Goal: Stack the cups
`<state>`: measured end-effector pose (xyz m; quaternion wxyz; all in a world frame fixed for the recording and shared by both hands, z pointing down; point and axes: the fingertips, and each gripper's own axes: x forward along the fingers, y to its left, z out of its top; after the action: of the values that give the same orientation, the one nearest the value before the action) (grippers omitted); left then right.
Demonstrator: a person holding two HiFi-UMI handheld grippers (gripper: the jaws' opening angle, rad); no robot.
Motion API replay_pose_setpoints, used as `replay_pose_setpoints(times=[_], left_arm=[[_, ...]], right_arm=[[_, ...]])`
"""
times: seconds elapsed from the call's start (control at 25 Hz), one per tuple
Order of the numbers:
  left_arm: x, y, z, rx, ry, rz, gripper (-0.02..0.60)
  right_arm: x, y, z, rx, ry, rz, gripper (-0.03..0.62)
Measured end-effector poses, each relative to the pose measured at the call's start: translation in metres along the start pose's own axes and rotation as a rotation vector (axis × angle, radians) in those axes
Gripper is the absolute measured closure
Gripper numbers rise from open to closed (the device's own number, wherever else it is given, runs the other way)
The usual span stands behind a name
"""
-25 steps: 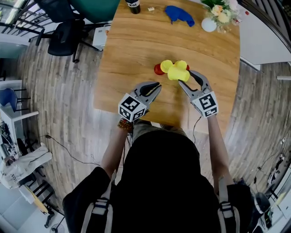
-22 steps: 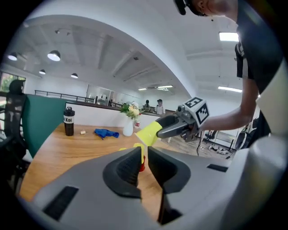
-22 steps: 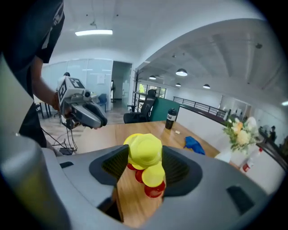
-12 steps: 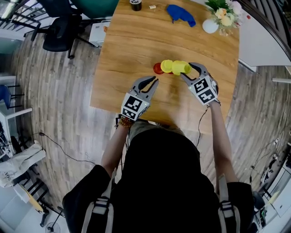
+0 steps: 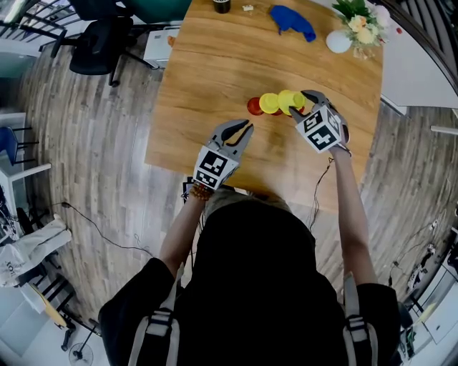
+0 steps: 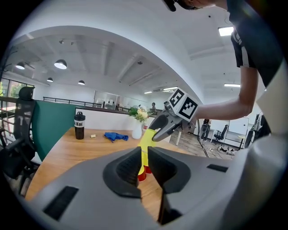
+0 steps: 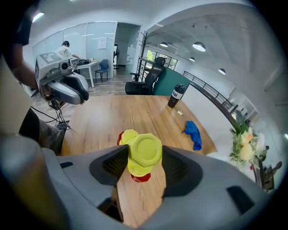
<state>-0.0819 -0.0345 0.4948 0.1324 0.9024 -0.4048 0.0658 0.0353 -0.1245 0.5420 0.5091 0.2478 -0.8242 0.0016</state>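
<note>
My right gripper is shut on a yellow cup and tips steeply down over the table. In the right gripper view this yellow cup sits between the jaws with its flat base toward the camera. A red cup shows just under it. A second yellow cup stands to its left with another red cup beside it. My left gripper hangs shut and empty nearer the table's front, left of the cups. The left gripper view shows the held yellow cup beyond the shut jaws.
On the wooden table, a blue cloth, a white vase of flowers and a black bottle lie at the far end. An office chair stands on the floor at the left.
My right gripper has tipped downward and carried its yellow cup away from me, over the cups on the table. The left gripper has shifted only slightly.
</note>
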Motion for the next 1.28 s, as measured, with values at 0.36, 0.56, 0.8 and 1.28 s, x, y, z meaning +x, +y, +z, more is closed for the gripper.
replay_pose_setpoints(times=[0.36,0.56,0.8,1.28], left_arm=[[0.002,0.003,0.000,-0.002,0.005,-0.019,0.548],[0.006,0.007,0.003,-0.004,0.002,-0.022,0.548],[0.005,0.009,0.001,-0.022,0.001,-0.026,0.548],[0.014,0.003,0.004,-0.005,0.007,-0.036,0.548]], right_arm=[[0.005,0.004,0.010,-0.048,0.023,-0.015,0.345],[0.011,0.006,0.014,-0.062,0.020,-0.021,0.345],[0.012,0.009,0.018,-0.055,-0.001,-0.026,0.344],[0.007,0.005,0.015,-0.016,-0.039,-0.035,0.339]])
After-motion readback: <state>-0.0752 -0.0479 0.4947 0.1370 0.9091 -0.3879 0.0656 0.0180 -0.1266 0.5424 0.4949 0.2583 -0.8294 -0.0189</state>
